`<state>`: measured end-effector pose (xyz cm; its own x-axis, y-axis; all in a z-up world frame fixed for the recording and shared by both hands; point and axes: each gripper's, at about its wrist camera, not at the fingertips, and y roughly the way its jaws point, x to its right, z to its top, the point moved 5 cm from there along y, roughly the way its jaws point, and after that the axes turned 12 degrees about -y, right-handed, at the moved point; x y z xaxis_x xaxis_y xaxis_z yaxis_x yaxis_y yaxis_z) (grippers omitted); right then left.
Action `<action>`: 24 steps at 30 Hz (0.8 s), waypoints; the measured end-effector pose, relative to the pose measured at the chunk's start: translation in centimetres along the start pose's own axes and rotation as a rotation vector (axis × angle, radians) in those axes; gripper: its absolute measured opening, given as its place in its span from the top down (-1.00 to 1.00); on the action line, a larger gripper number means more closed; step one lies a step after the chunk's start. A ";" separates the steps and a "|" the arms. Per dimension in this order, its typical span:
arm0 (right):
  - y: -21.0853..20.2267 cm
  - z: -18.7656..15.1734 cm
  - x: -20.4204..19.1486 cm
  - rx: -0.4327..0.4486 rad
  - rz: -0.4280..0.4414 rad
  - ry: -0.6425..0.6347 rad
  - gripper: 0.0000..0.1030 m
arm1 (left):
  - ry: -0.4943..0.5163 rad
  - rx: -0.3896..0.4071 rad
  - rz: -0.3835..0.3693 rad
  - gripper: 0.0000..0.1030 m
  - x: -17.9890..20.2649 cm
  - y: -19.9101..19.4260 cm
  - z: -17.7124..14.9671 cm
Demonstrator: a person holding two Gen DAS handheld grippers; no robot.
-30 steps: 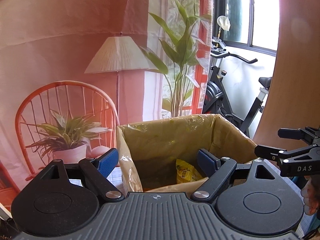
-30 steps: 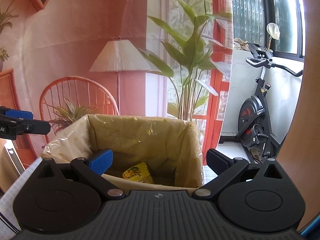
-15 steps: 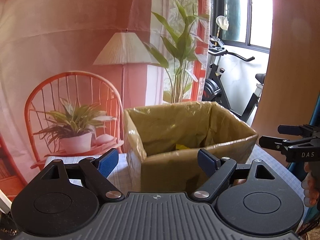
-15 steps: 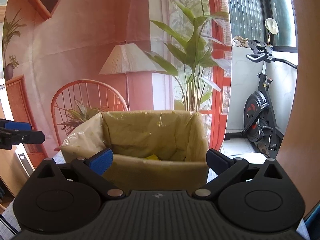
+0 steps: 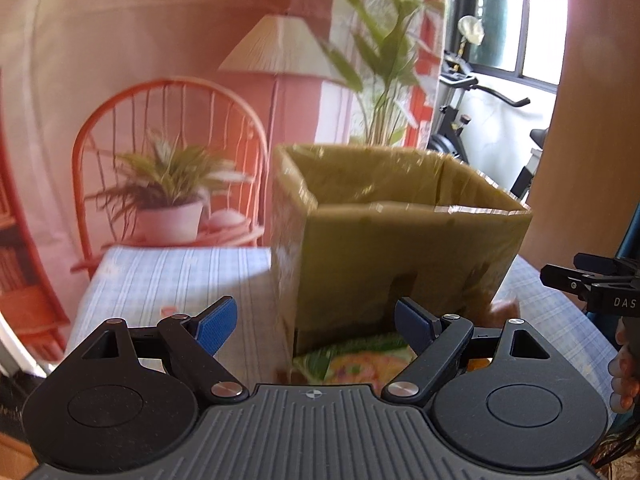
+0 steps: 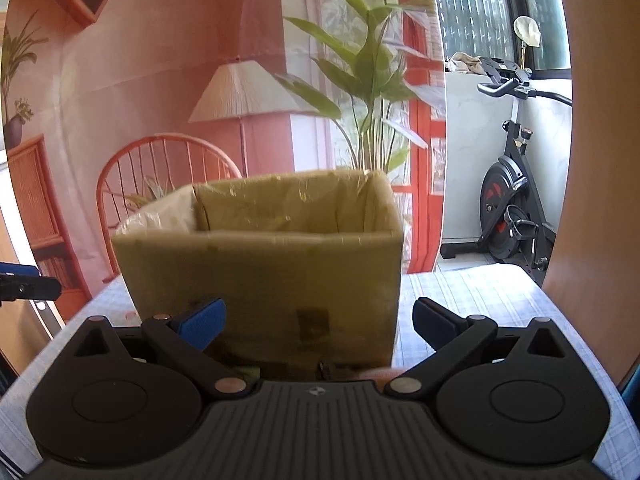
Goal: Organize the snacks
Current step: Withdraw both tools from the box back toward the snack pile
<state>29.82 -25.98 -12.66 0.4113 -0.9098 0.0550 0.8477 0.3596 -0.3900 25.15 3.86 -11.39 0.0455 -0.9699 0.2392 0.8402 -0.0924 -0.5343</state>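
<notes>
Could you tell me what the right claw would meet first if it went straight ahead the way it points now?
Most likely the near wall of the cardboard box, which fills the space between the open right claw fingers. Depth is hard to judge, but nothing shows between them.

Box (image 5: 404, 248) standing on table (image 5: 168, 276), snack packet (image 5: 356, 360) lying just before its near wall, chair (image 5: 168, 128) behind at left, exercise bike (image 6: 512, 208) behind at right.

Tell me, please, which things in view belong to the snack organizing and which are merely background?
Job: cardboard box; snack packet at its base; left gripper and right gripper, both open.
Background: exercise bike; checked tablecloth; printed backdrop.
</notes>
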 end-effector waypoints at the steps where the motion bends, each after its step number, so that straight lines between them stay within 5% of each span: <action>1: 0.0 -0.5 -0.1 -0.002 -0.001 -0.004 -0.98 | -0.011 -0.008 0.000 -0.71 -0.3 0.1 -0.5; 24: 1.2 -7.8 -3.9 -0.091 0.046 -0.083 -0.97 | -0.096 -0.098 0.013 -0.71 -1.1 1.0 -6.3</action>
<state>26.66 -23.64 -20.50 0.4782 -0.8714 0.1092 0.7950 0.3766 -0.4755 22.58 3.43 -17.29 0.1116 -0.9457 0.3054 0.7828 -0.1057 -0.6132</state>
